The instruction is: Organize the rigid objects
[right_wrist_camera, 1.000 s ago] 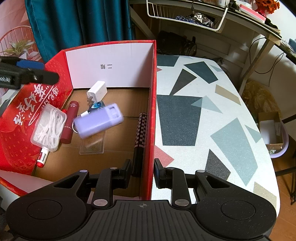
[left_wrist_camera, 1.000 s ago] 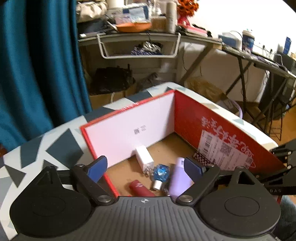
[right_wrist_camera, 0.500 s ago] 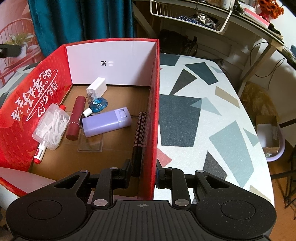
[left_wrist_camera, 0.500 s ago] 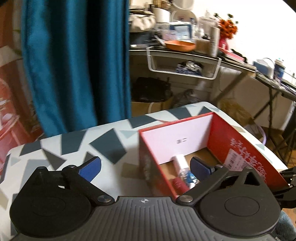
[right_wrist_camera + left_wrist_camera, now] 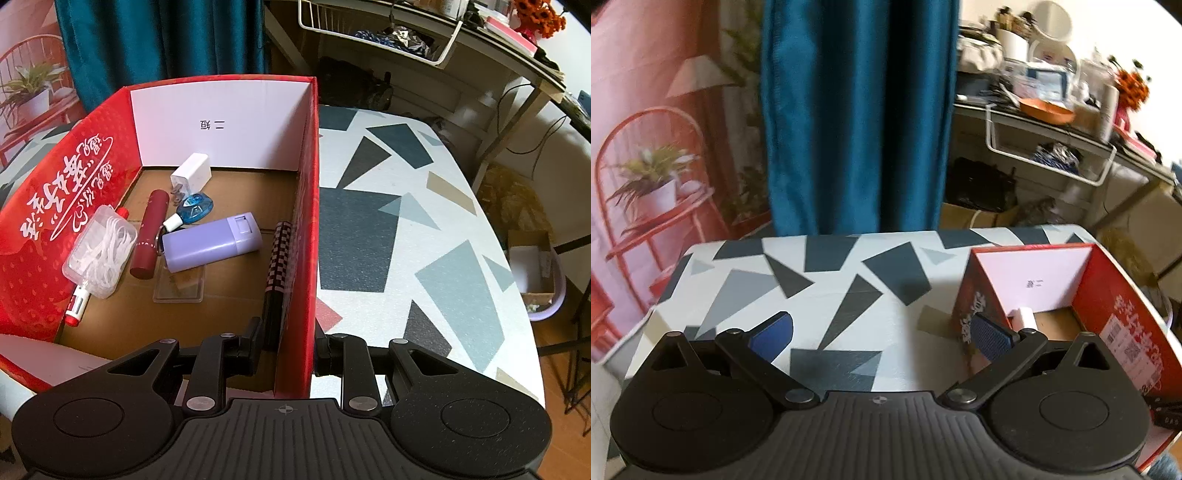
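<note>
Right gripper: jaws clamped on the near wall of the box, 1 finger inside, 1 outside; judged to steady it.

Left gripper: jaws wide apart, nothing held, over the table, beside the box.

Box: red printed cardboard, white inner end, brown floor. It holds all the rigid objects:
1. Checked stick, slim, along the wall.
2. Clear flat card.
3. Marker.
4. Clear case, white contents.
5. Lilac case, smooth plastic.
6. Maroon tube.
7. Blue dispenser.
8. White charger, blocky.
</note>
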Demonstrator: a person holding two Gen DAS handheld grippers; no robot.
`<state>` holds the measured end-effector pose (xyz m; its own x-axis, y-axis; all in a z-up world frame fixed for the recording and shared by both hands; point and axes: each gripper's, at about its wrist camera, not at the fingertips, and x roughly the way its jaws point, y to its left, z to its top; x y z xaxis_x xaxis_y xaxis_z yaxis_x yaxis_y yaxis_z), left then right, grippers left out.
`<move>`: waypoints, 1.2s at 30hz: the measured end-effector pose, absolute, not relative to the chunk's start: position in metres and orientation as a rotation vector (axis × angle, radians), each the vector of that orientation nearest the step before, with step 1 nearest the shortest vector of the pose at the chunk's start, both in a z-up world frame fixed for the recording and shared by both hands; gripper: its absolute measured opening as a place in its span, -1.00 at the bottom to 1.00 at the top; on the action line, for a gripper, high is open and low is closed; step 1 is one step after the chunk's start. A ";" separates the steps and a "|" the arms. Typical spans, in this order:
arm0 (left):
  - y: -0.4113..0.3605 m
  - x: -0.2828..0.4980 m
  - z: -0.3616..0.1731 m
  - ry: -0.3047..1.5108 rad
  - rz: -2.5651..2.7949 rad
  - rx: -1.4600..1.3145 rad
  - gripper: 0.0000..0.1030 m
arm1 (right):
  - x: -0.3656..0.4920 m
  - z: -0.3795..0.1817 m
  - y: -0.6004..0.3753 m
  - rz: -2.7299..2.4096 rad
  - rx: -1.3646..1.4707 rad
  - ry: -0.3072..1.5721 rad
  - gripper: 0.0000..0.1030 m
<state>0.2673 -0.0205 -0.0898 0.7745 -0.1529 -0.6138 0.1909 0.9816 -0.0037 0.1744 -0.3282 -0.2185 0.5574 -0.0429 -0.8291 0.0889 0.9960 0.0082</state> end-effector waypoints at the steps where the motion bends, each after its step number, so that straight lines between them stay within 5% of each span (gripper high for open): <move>1: -0.018 0.266 -0.088 0.662 -0.176 0.050 1.00 | 0.174 -0.217 -0.329 -0.080 0.055 0.970 -0.54; 3: -0.014 0.263 -0.086 0.664 -0.145 0.050 1.00 | 0.172 -0.212 -0.330 -0.079 0.063 0.954 -0.48; 7: -0.009 0.253 -0.078 0.656 -0.118 0.058 1.00 | 0.169 -0.195 -0.329 -0.076 0.040 0.910 0.07; 11: -0.006 0.240 -0.068 0.638 -0.101 0.058 1.00 | 0.163 -0.169 -0.326 -0.072 0.040 0.864 0.35; 15: -0.005 0.227 -0.057 0.618 -0.083 0.062 1.00 | 0.152 -0.130 -0.312 -0.053 0.007 0.770 0.99; 36: -0.003 0.111 0.047 0.396 -0.023 0.051 1.00 | 0.061 0.030 -0.265 0.006 0.138 0.427 0.99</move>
<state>0.1106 -0.0029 0.0473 0.9222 -0.0128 -0.3865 0.0328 0.9984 0.0451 0.0611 -0.2655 0.0297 0.9104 0.0350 -0.4122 0.0229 0.9906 0.1347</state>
